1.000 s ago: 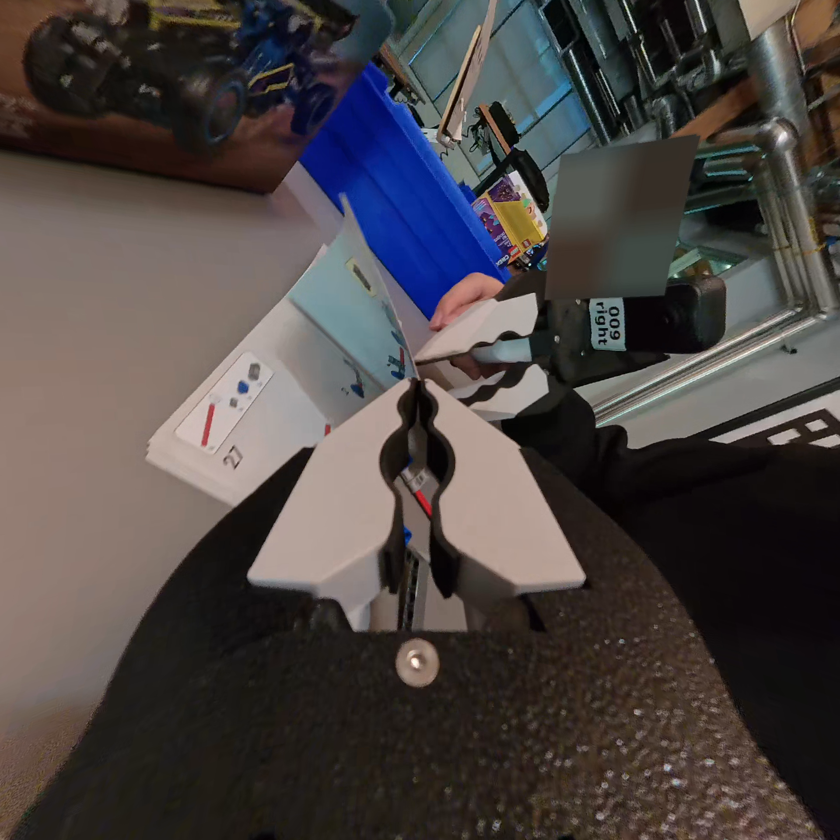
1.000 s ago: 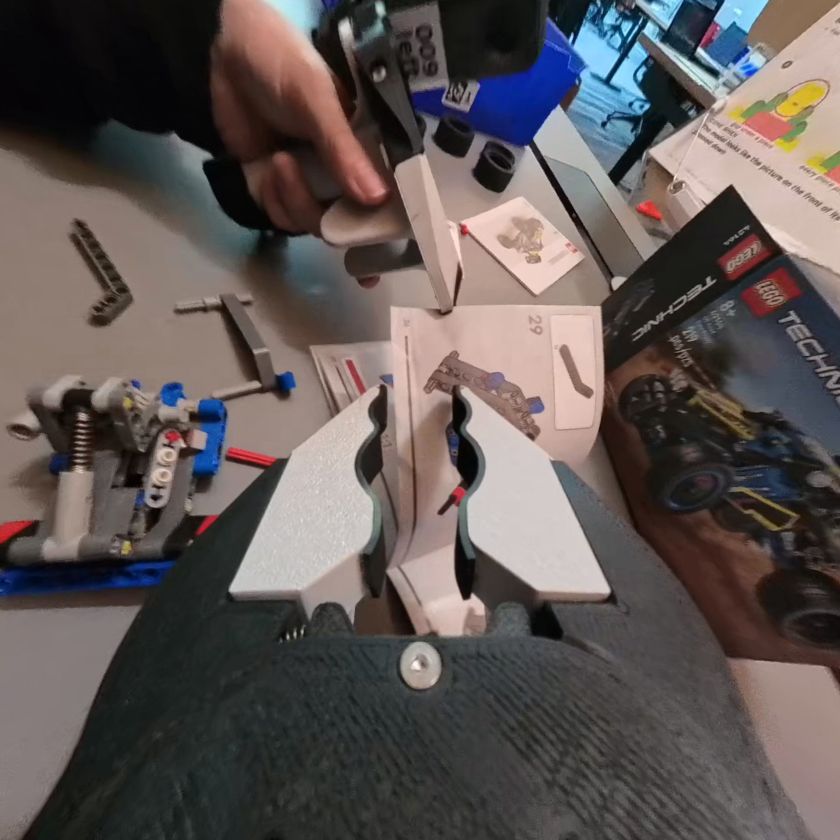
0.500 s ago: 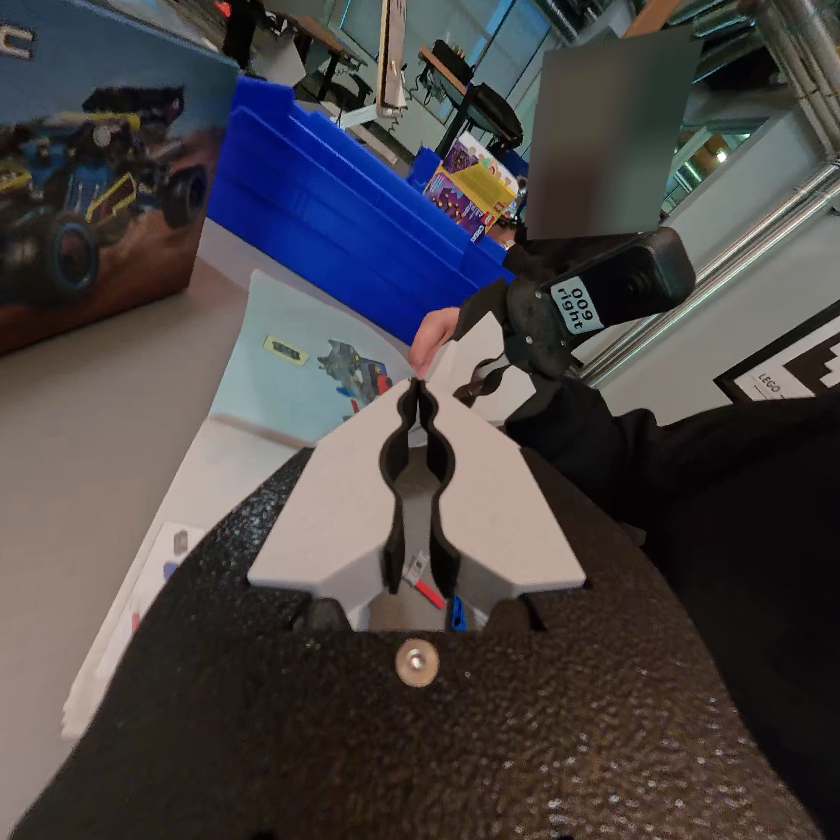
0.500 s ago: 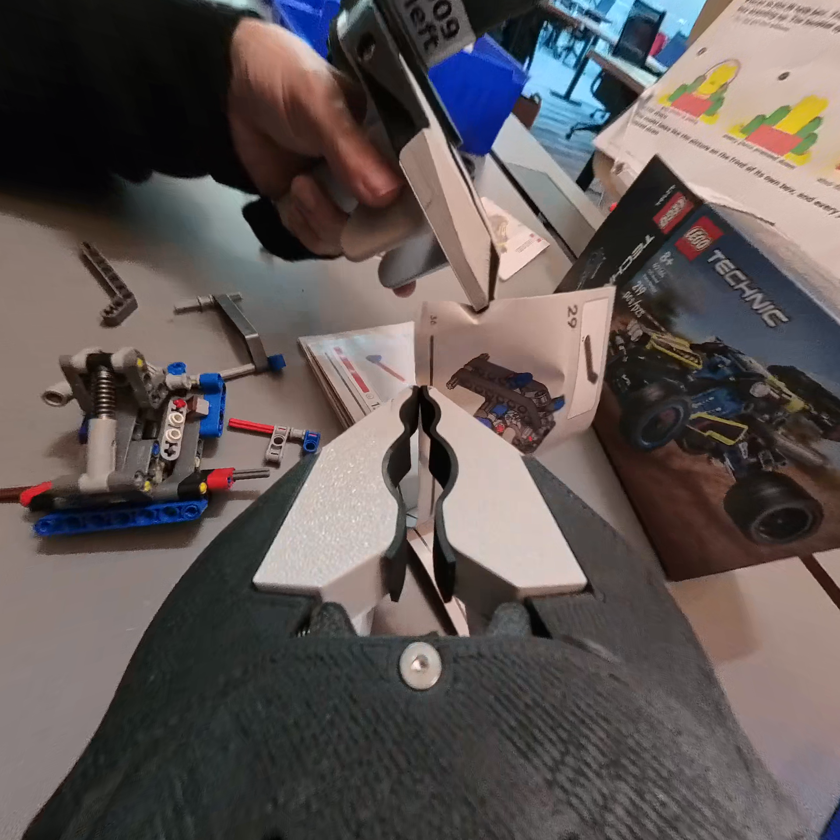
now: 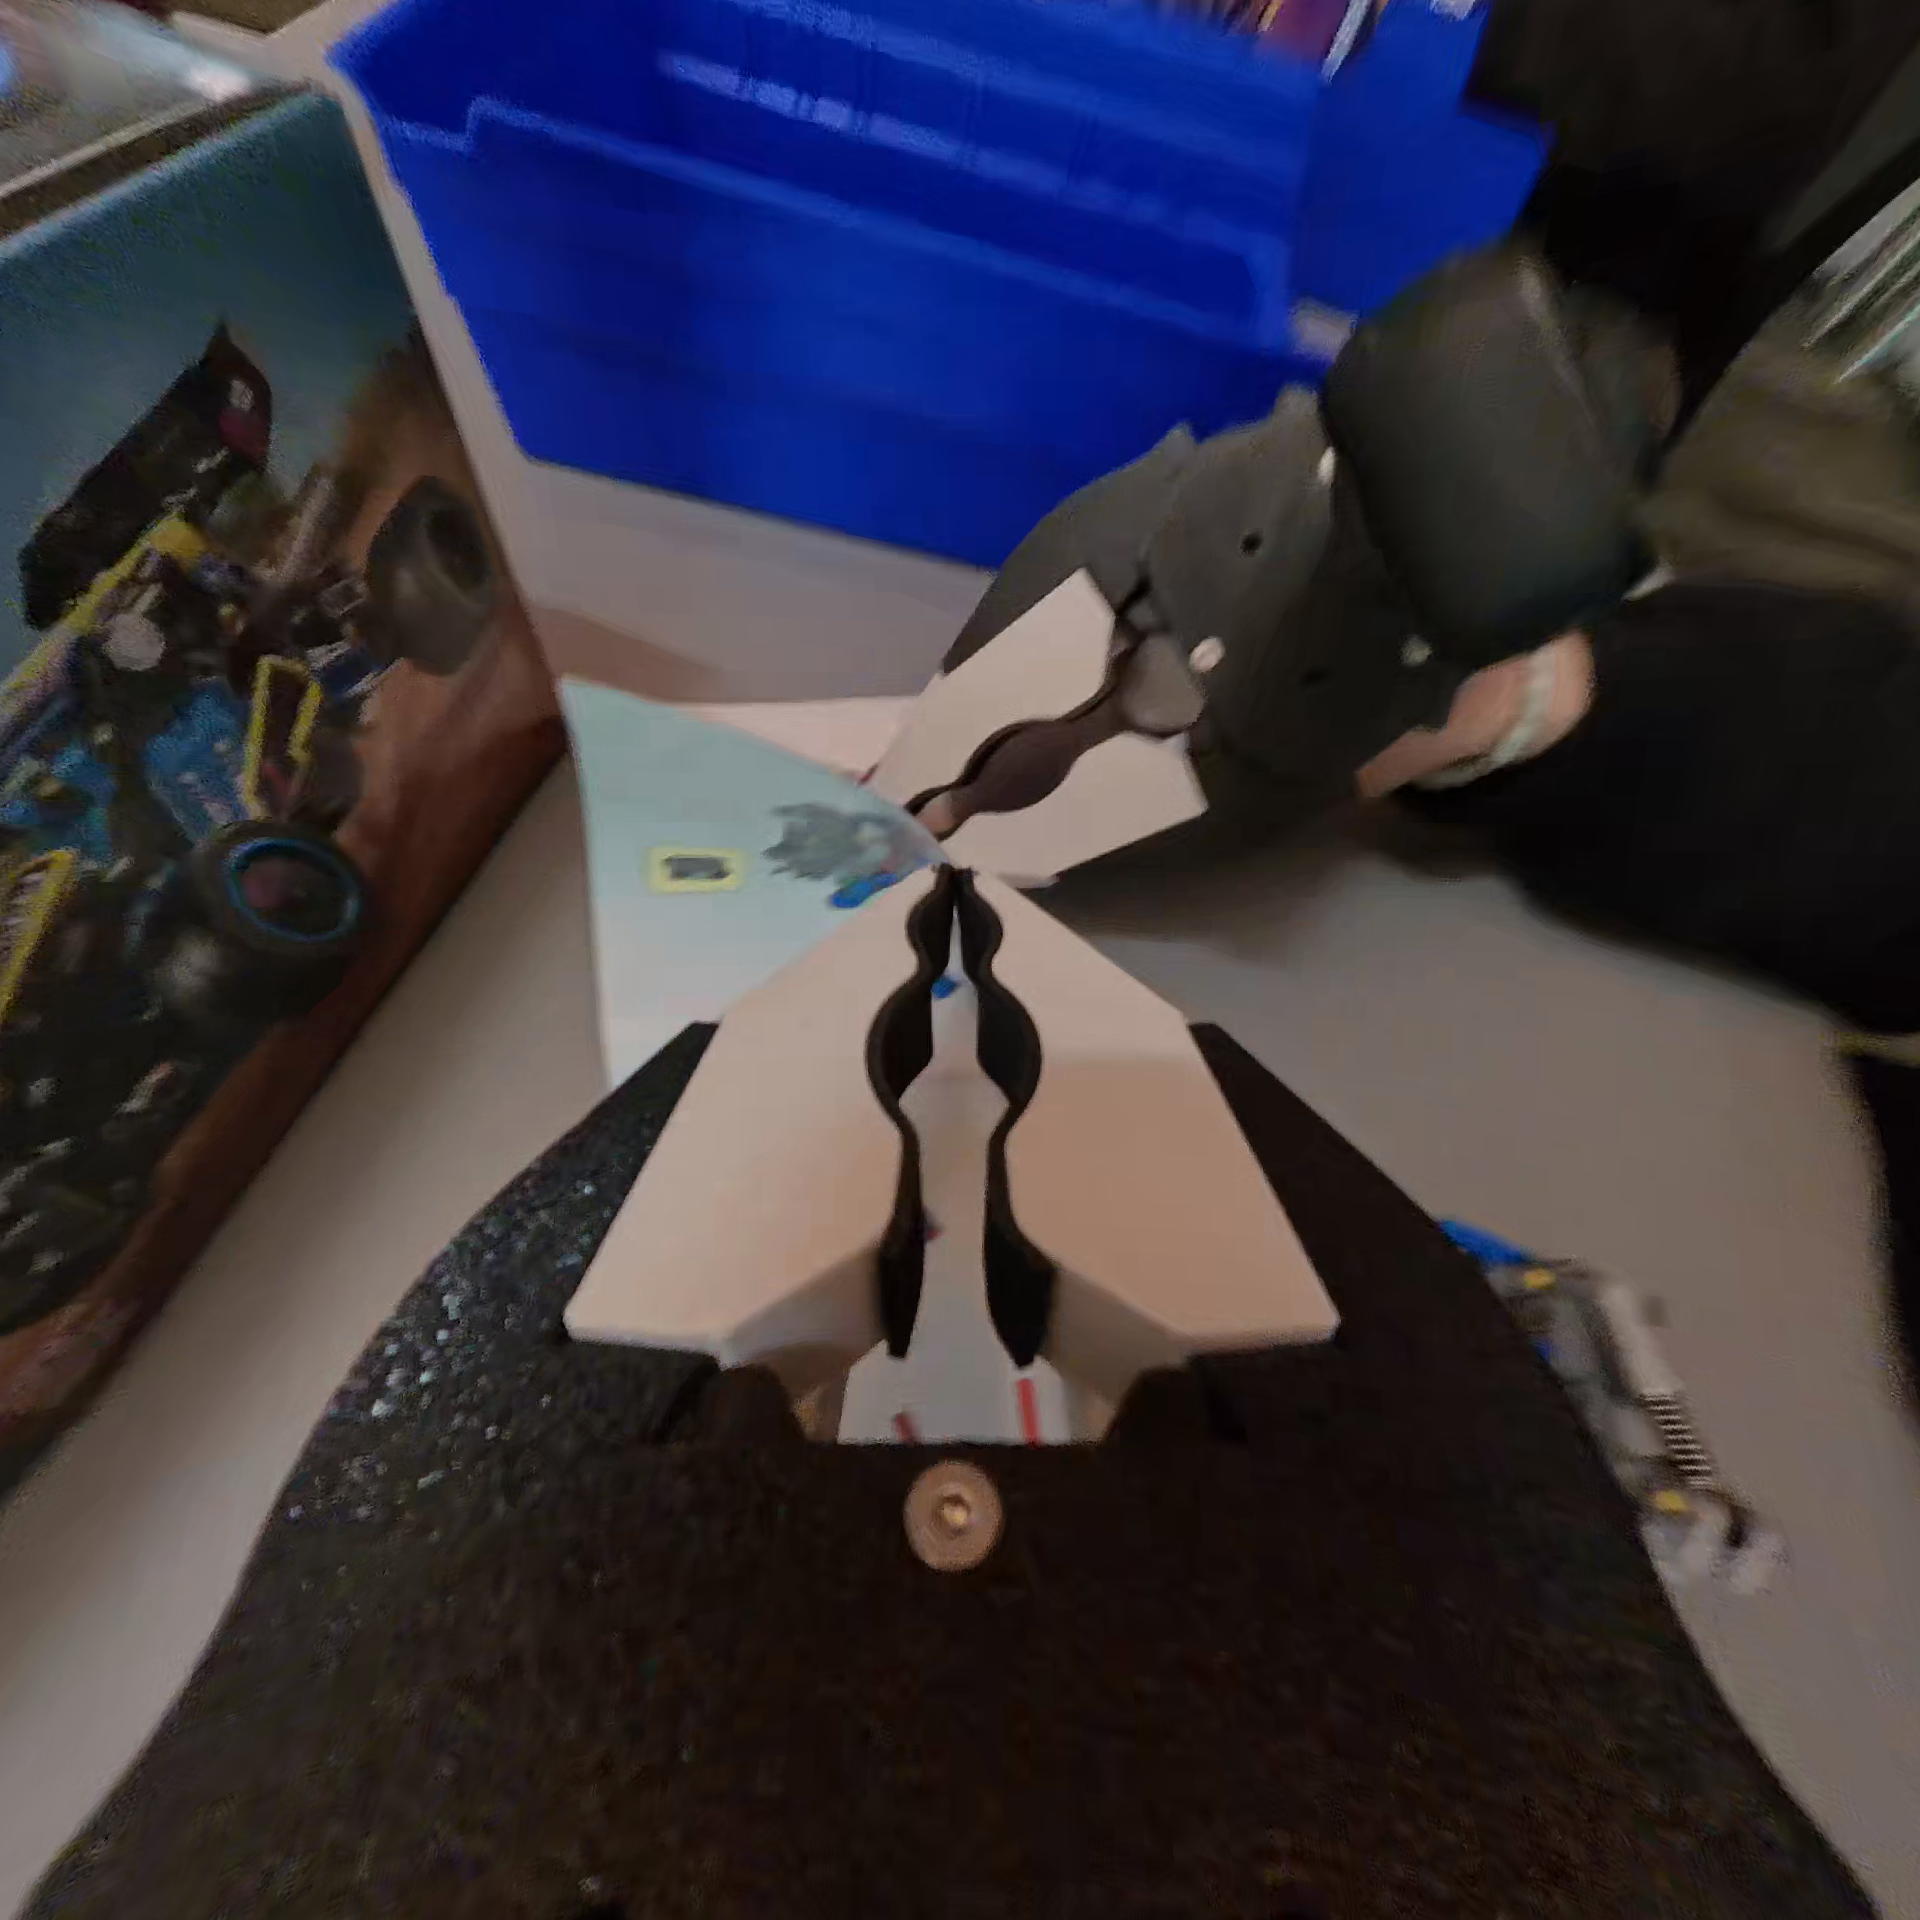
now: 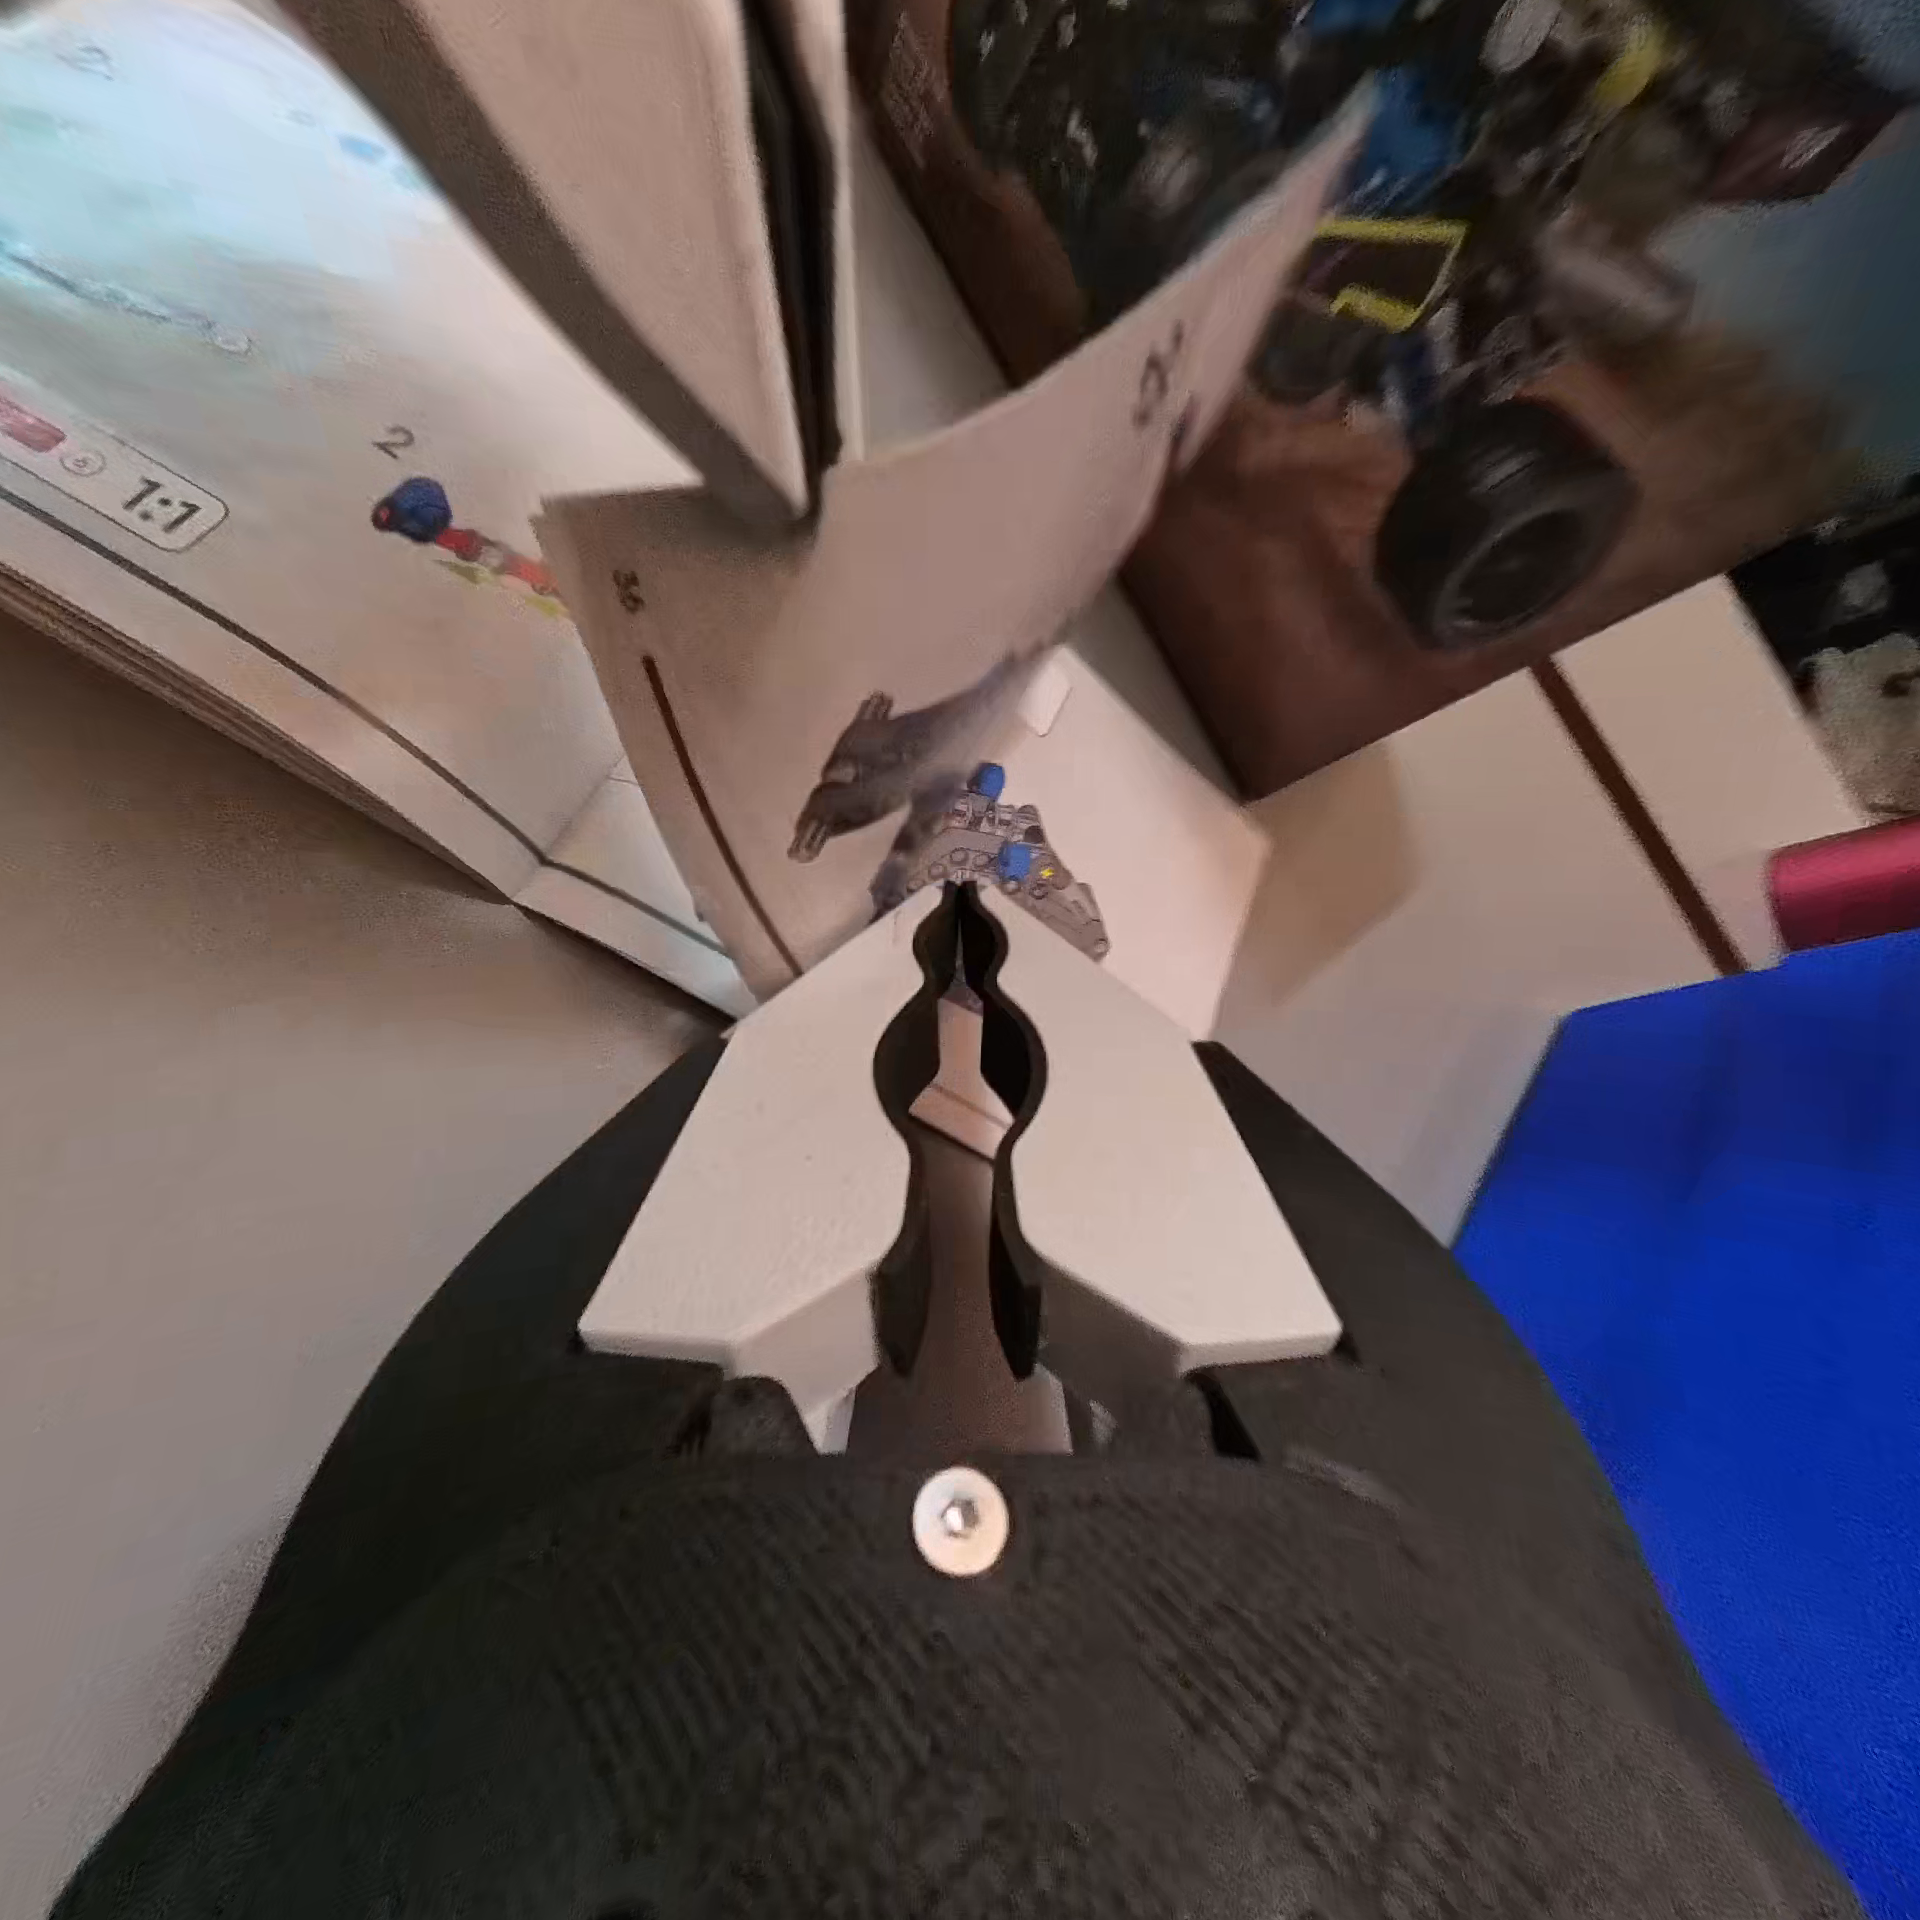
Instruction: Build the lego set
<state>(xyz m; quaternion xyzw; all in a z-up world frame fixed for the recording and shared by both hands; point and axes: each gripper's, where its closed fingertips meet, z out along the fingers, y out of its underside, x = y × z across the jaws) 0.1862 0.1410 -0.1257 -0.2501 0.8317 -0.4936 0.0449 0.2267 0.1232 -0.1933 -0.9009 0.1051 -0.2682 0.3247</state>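
Both tongs are clamped on the same loose page of the instruction booklet right now. In the left wrist view the left tongs [image 5: 954,883] have their tips pinched together on the edge of the page [image 5: 717,831], which curves up off the bench [image 5: 1403,1039], with only the wavy gaps farther back along the pads showing any daylight. The right tongs [image 5: 925,805] come in from the right in that same view, also closed on the page, tips nearly meeting the left ones, and a hand [image 5: 1475,717] in a black sleeve is behind them. From the right wrist view, the right tongs [image 6: 958,899] are pinched shut on the bottom edge of the lifted page [image 6: 935,540], right at the printed drawing of a grey and blue assembly, while the left tongs [image 6: 805,488] bite the page's top edge from above. The rest of the instruction booklet [image 6: 312,582] lies open on the bench to the left of the page. The lego box [image 5: 197,665] with the buggy picture stands on the left of the left wrist view, just beside the page, and blue bins [image 5: 883,260] sit behind it. The partly built lego model [image 5: 1621,1382] is on the bench at the right edge of that view, pretty blurred, well apart from the tongs.
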